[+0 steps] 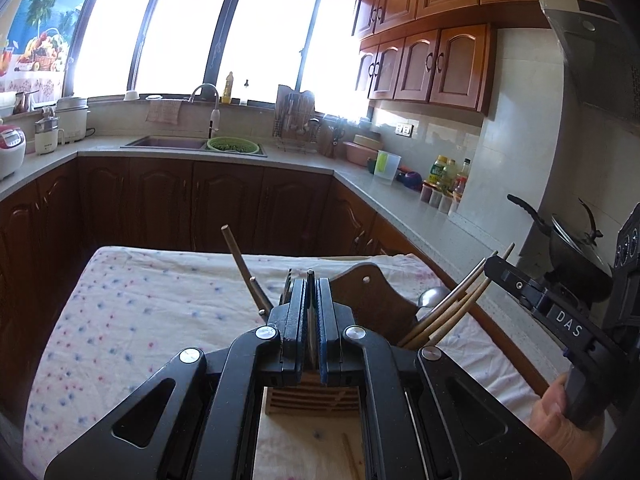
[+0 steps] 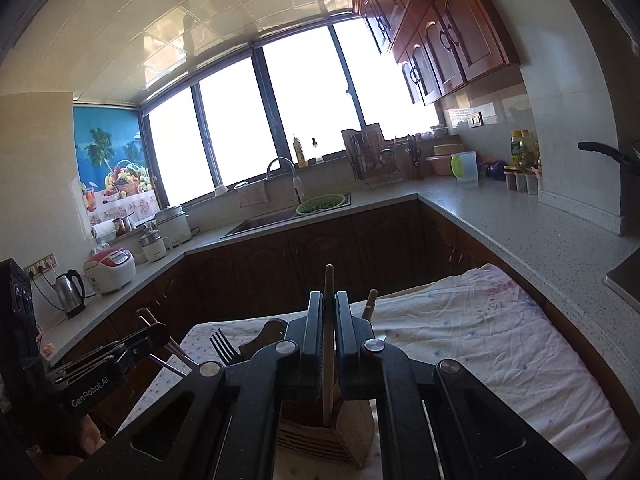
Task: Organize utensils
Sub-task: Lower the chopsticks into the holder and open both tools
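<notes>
- Our left gripper (image 1: 311,280) is clenched on a thin flat metal utensil (image 1: 310,276), whose dark tip pokes out just past the pads; we cannot tell what kind of utensil it is.
- Below that gripper stands the wooden holder (image 1: 312,398), its slotted front showing between the gripper's arms.
- Just left of the pads, two chopsticks (image 1: 244,270) lean out of the holder, tilted away to the left.
- To the right of the left gripper, more chopsticks (image 1: 452,312) fan out toward our right gripper (image 1: 491,264), with a spoon bowl (image 1: 432,296) beside them.
- From the right wrist view, our right gripper (image 2: 329,312) is clenched on one upright chopstick (image 2: 329,344), whose lower end runs down into the holder (image 2: 320,436) directly beneath.
- Another stick (image 2: 370,304) rises just right of those fingers.
- A fork (image 2: 224,346) stands to the left, tines up, near our left gripper (image 2: 154,330).
- The holder sits on a spotted cloth (image 2: 480,344).
</notes>
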